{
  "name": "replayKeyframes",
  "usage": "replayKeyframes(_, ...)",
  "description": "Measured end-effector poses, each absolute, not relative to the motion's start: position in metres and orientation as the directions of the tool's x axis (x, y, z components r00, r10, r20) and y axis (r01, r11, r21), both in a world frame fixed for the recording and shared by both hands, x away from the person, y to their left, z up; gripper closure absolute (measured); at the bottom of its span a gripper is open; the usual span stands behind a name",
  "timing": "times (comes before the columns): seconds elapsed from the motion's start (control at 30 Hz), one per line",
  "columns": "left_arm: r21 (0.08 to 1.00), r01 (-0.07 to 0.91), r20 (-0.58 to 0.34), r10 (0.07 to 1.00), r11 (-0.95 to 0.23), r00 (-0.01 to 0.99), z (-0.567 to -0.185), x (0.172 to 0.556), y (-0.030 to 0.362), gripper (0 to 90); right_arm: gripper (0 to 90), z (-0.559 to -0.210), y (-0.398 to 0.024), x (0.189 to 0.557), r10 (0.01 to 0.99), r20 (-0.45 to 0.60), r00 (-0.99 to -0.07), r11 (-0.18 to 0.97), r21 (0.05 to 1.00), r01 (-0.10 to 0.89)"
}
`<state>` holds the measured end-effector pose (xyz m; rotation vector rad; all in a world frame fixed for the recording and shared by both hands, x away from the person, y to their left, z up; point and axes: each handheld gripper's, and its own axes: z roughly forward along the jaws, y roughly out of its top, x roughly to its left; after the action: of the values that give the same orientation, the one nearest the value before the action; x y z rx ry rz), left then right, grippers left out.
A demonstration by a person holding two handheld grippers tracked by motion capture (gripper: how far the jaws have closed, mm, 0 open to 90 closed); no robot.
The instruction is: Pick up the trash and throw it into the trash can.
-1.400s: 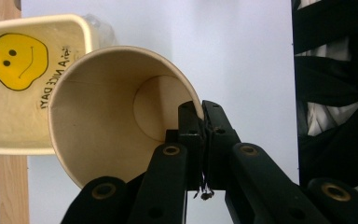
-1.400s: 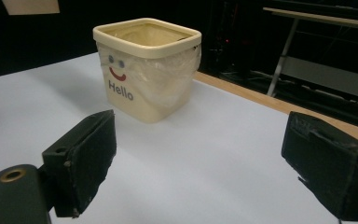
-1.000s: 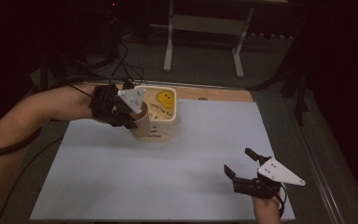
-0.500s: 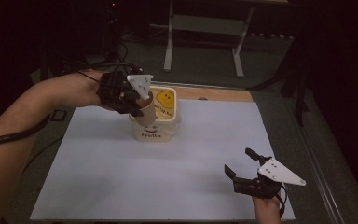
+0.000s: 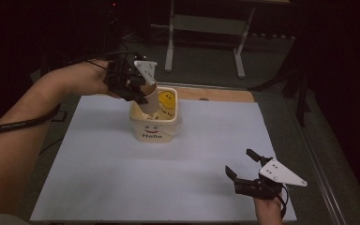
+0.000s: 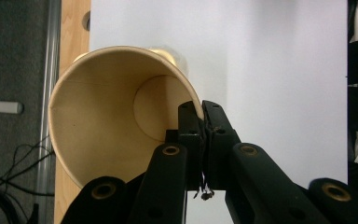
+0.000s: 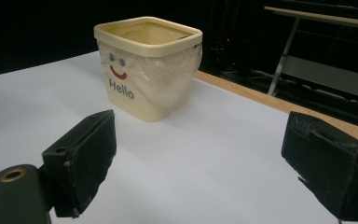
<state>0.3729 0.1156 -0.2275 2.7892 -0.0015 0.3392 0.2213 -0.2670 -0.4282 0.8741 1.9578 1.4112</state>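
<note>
Two grippers show in the high view: the left gripper point(image 5: 138, 89) hangs over the far left part of the white worktop point(image 5: 98, 178), its fingers clamped on the rim of a brown paper cup point(image 5: 151, 98) whose lower end dips into the cream square tub point(image 5: 155, 123), while the right gripper point(image 5: 243, 169) rests near the worktop's near right corner with its fingers spread and nothing between them. The tub stands on the worktop toward the far edge, left of the middle, well apart from the right gripper, with a smiley and the word "Hello" on its near side. In the left gripper view the cup point(image 6: 116, 126) lies with its mouth toward the camera, and the fingers point(image 6: 189, 122) pinch its wall, one inside and one outside. In the right gripper view the tub point(image 7: 149, 65) stands upright beyond the released fingers point(image 7: 81, 158), a clear plastic liner folded over its side, close to the worktop's wooden edge strip point(image 7: 270, 102).
</note>
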Motion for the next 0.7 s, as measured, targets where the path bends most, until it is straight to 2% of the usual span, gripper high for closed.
replayKeyframes(0.7,0.296,0.029,0.226,0.099,-0.955,0.969,-0.234,0.418,0.104,88.7,10.0,-0.428,-0.269,0.221,0.773,-0.063,-0.631,0.228,0.956,0.183)
